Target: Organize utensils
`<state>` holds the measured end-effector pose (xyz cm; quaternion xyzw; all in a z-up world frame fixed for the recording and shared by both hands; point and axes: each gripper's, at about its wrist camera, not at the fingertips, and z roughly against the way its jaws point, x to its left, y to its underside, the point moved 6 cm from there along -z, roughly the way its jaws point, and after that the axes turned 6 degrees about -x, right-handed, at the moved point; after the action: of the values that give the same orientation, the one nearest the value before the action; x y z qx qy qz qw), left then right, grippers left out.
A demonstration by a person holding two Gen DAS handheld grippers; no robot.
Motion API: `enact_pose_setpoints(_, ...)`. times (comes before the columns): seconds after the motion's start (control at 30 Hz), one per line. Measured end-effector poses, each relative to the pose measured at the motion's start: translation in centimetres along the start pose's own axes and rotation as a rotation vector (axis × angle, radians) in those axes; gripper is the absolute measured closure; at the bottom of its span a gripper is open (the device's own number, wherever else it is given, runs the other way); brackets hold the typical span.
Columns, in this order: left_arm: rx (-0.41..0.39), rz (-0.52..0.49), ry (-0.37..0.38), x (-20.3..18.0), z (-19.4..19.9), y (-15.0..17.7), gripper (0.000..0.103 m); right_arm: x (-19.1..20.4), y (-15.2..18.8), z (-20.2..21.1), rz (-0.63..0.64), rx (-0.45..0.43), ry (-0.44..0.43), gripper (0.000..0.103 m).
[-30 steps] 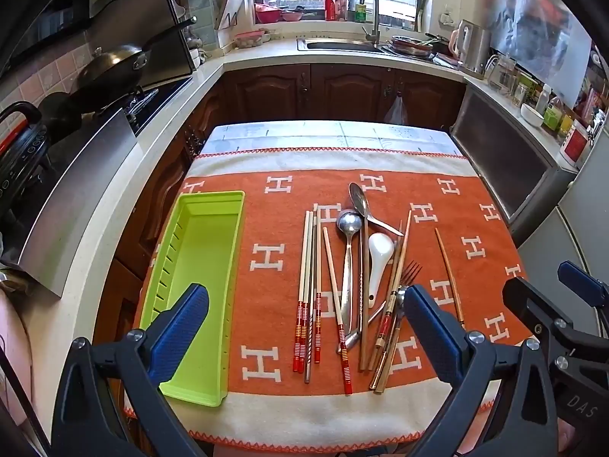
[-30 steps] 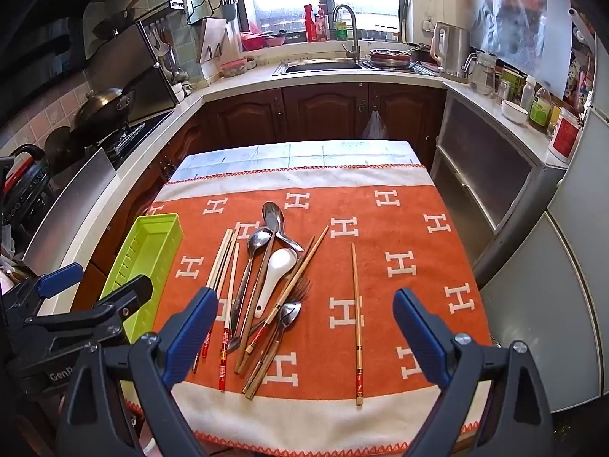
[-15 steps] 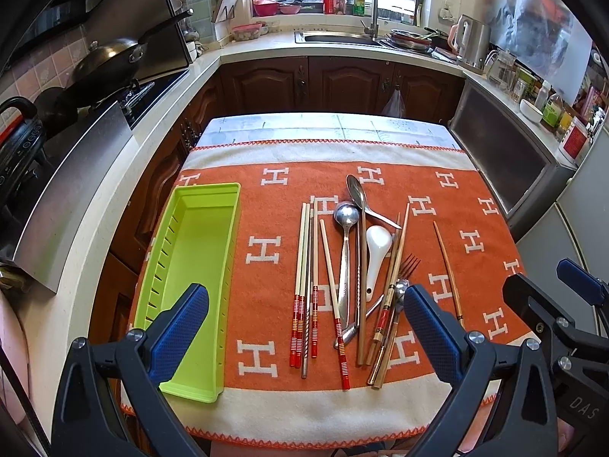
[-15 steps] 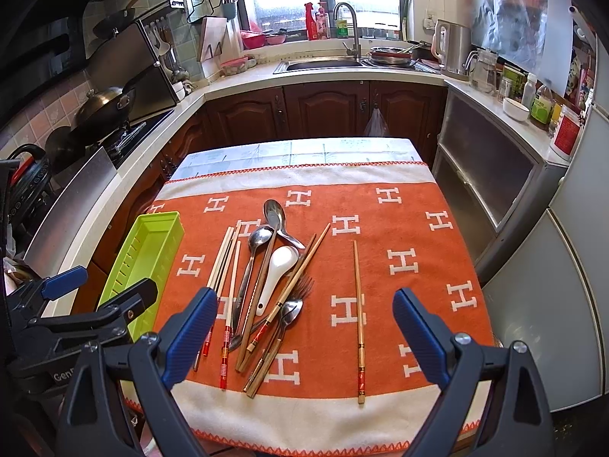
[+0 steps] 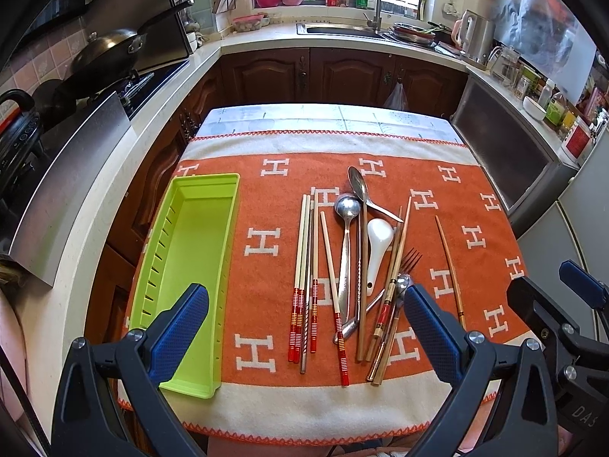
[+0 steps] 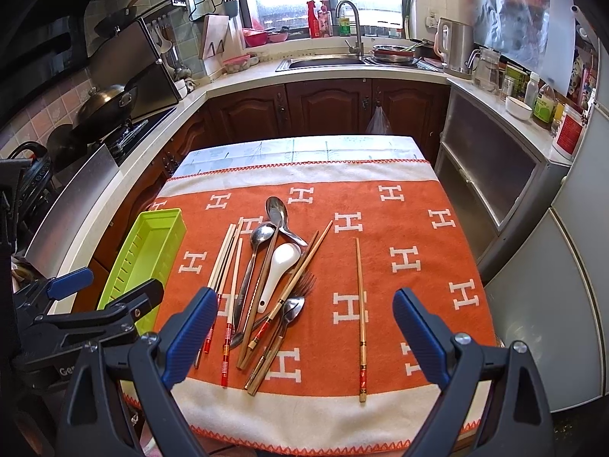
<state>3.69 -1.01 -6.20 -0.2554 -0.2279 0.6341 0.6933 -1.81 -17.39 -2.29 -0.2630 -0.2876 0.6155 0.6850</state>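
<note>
A heap of utensils lies on the orange cloth (image 5: 266, 175): several chopsticks (image 5: 304, 266), metal spoons (image 5: 347, 228), a white ceramic spoon (image 5: 377, 245) and a fork (image 5: 409, 259). One chopstick (image 6: 359, 304) lies apart at the right. An empty green tray (image 5: 190, 251) stands at the cloth's left edge; it also shows in the right wrist view (image 6: 148, 255). My left gripper (image 5: 304, 329) is open and empty above the near ends of the utensils. My right gripper (image 6: 304, 327) is open and empty above the near edge.
The table is flanked by a counter with a stove and wok (image 5: 106, 57) at the left and a cabinet (image 6: 491, 175) at the right. A sink (image 5: 342, 30) is at the back.
Both grippers have risen and drawn back a little, so the table looks smaller and lower in both views. Nothing on the cloth has moved.
</note>
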Motion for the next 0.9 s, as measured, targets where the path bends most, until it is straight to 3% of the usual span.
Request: enact_pose_setpoints(0.9, -0.005, 0.021, -0.03, 1.3, -0.1, -1.1, 0.002, 0.1, -0.2, 0.0, -0.006, 0.009, -0.01, 0.009)
